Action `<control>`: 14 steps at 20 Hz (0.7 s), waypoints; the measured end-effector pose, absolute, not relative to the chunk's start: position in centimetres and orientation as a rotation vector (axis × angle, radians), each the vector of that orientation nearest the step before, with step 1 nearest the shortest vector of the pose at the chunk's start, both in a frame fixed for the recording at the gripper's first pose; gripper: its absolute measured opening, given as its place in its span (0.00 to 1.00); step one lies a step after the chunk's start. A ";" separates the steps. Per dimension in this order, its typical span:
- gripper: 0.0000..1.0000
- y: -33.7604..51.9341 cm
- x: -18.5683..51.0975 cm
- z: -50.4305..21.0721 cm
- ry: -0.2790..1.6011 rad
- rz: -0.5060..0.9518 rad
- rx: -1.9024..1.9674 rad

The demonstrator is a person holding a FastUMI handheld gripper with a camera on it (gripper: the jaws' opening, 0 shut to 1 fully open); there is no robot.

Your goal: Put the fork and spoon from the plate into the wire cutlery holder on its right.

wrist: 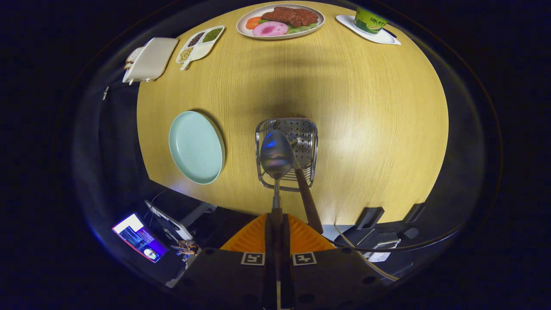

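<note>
Jaws: gripper (275, 228) clamped on the spoon (276, 156) handle, bowl pointing straight ahead.
Plate: pale green plate (196, 147), smooth, round, left of the holder, bare.
Holder: wire cutlery holder (287, 151), perforated metal, directly under the spoon's bowl; fork (306, 196) handle already leaning out.
Surface: wood-grain surface (366, 129).
</note>
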State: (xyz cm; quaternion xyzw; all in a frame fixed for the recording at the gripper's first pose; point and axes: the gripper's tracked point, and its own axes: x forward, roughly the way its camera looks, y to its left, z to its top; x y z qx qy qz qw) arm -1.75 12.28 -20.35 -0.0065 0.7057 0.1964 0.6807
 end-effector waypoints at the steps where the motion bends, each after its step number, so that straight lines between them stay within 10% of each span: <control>1: 0.09 12.0 -1.5 -19.9 1.596 0.436 -0.016; 9: 0.16 12.3 -0.4 -19.9 1.595 0.425 0.009; 13: 0.46 12.2 0.3 -19.0 1.502 0.447 0.051; 14: 0.68 12.3 0.4 -18.5 1.470 0.455 0.069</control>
